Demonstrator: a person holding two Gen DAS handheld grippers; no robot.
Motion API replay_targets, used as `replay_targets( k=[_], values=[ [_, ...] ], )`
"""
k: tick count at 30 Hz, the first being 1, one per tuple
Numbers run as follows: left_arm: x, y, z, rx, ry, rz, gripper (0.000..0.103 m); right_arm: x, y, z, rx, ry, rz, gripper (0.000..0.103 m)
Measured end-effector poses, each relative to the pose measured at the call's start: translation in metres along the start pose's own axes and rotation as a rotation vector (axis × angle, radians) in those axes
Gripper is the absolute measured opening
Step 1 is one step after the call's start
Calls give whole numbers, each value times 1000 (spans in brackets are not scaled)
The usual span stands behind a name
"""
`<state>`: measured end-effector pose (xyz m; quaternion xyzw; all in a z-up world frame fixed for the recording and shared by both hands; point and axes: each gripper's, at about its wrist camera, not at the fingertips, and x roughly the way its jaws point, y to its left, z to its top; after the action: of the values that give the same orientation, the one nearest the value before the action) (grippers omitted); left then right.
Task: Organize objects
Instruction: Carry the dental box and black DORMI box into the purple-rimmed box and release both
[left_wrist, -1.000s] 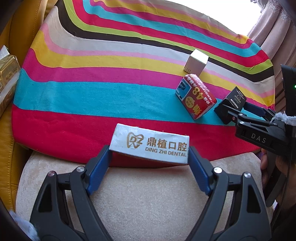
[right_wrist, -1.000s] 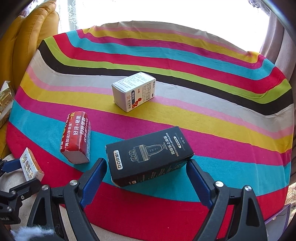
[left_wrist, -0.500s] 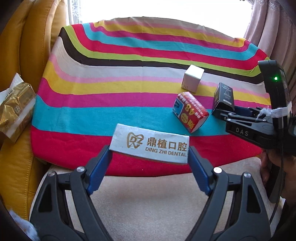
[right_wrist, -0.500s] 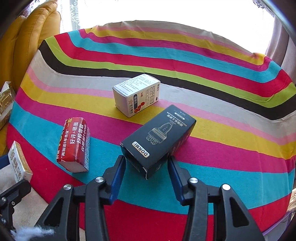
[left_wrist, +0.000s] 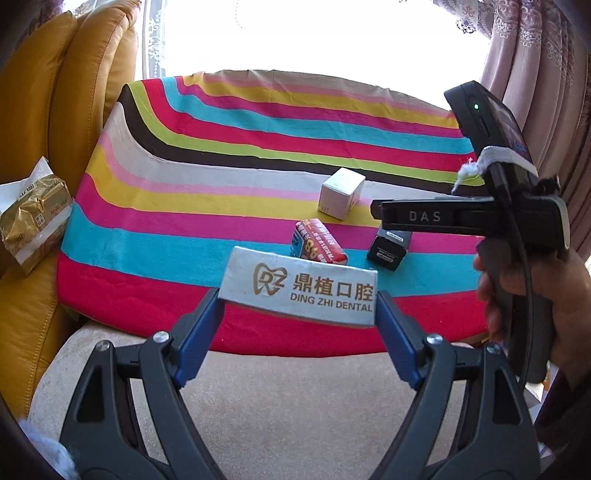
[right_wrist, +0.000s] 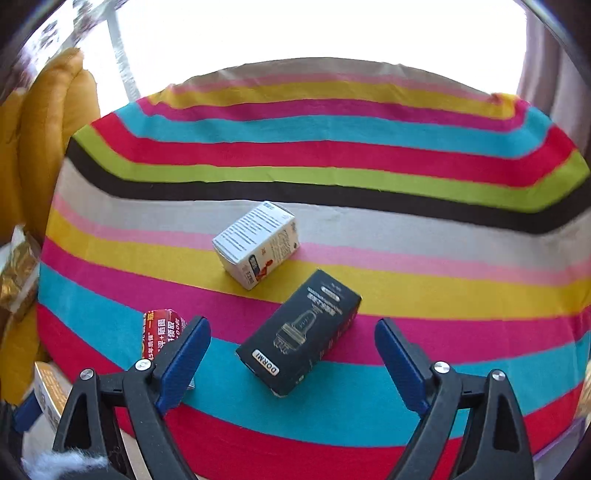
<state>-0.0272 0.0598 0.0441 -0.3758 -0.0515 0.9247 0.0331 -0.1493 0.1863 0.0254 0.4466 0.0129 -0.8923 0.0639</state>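
Observation:
My left gripper (left_wrist: 297, 308) is shut on a silver box marked DING ZHI DENTAL (left_wrist: 299, 290), held by its ends above the near edge of the striped cloth (left_wrist: 221, 206). On the cloth lie a black DORMI box (right_wrist: 301, 332), a white box (right_wrist: 256, 243) and a red box (right_wrist: 160, 328). My right gripper (right_wrist: 291, 328) hangs over the black box with its jaws opening wide; the pads stand clear of the box. In the left wrist view the right gripper (left_wrist: 380, 212) hovers above the black box (left_wrist: 389, 251), beside the red box (left_wrist: 319, 245) and white box (left_wrist: 341, 197).
A gold foil packet (left_wrist: 33, 218) lies on the yellow leather sofa (left_wrist: 37, 110) at the left. A beige cushion (left_wrist: 295, 406) runs under the cloth's near edge. Curtains (left_wrist: 546, 74) hang at the right. A person's hand (left_wrist: 554, 295) grips the right handle.
The right gripper shut on the black box, turned it end-on, then let go and rose with its jaws wide. The left gripper lifted and drew back with the dental box.

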Motion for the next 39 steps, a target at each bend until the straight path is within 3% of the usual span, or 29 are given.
replay_targets(
  k=[2, 5, 9, 15, 18, 19, 21, 28, 34, 39],
  values=[
    [1, 6, -5, -16, 8, 0, 84, -4, 11, 3, -222, -11, 33, 91],
    [2, 8, -6, -38, 17, 1, 84, -10, 15, -1, -496, 19, 153, 92],
    [2, 3, 0, -33, 16, 0, 84, -1, 10, -3, -636, 81, 199, 93],
    [7, -15, 23, -65, -11, -7, 84, 30, 10, -2, -635, 122, 260, 94],
    [16, -28, 33, -68, -24, -17, 84, 36, 12, -3, -634, 85, 233, 97],
    [20, -30, 36, -73, -22, -24, 84, 36, 9, -2, -609, 74, 229, 96],
    [27, -32, 39, -86, -18, -42, 84, 32, 4, -2, -565, 45, 223, 83],
    [35, -34, 34, -83, -10, -41, 84, 22, -7, -8, -519, -5, 214, 82],
    [31, -37, 36, -69, -11, -53, 84, 34, -15, 6, -566, 42, 197, 90],
    [35, -40, 34, -53, 2, -38, 84, 62, -17, 1, -601, 147, 195, 93]
  ],
)
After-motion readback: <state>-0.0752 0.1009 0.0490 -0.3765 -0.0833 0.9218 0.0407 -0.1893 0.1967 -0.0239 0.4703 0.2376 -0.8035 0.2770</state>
